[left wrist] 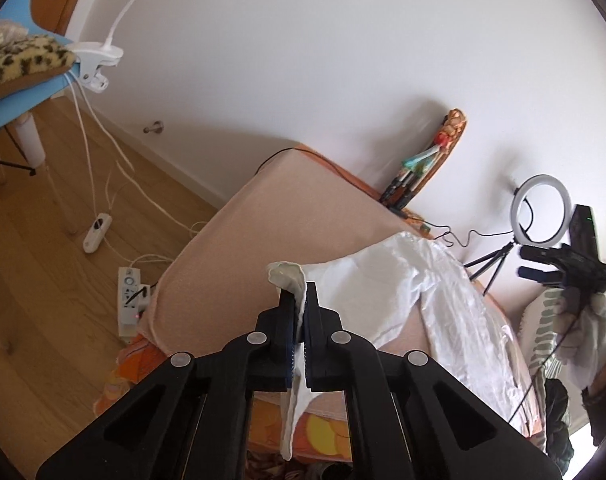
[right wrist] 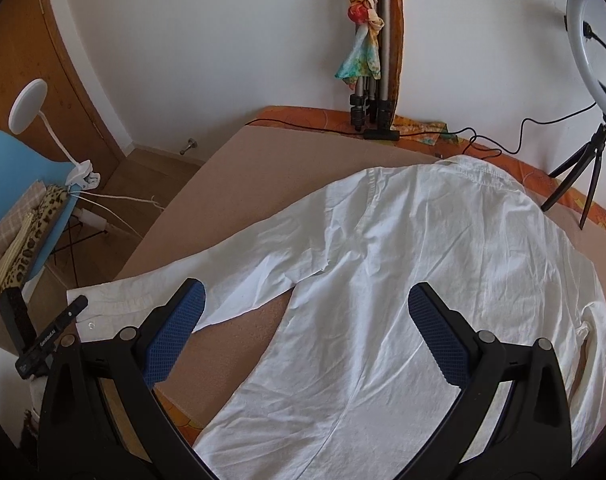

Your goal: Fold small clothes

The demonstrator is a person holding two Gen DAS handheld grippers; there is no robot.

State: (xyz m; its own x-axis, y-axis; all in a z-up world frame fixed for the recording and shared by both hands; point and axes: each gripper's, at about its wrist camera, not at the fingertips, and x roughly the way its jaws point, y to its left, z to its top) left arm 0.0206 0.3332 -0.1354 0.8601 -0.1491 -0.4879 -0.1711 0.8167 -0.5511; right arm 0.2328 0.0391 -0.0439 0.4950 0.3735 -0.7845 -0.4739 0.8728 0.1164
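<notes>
A white long-sleeved shirt [right wrist: 423, 264] lies spread back-up on the tan-covered table [right wrist: 263, 168], collar toward the wall. Its left sleeve [right wrist: 207, 276] stretches out to the table's left edge. My left gripper [left wrist: 299, 300] is shut on the sleeve's cuff [left wrist: 289, 276] and holds it lifted above the table; the rest of the shirt [left wrist: 423, 292] lies to its right. My right gripper [right wrist: 307, 296] is open and empty, hovering above the shirt's lower back. It also shows in the left wrist view [left wrist: 543, 268] at the far right, held by a gloved hand.
A ring light on a tripod [right wrist: 595, 40] stands at the table's back right with cables [right wrist: 483, 140]. A folded tripod with a scarf [right wrist: 371, 60] leans on the wall. A blue chair with folded cloths [right wrist: 27, 208] and a clip lamp [right wrist: 27, 108] stand left. A power strip [left wrist: 129, 296] lies on the floor.
</notes>
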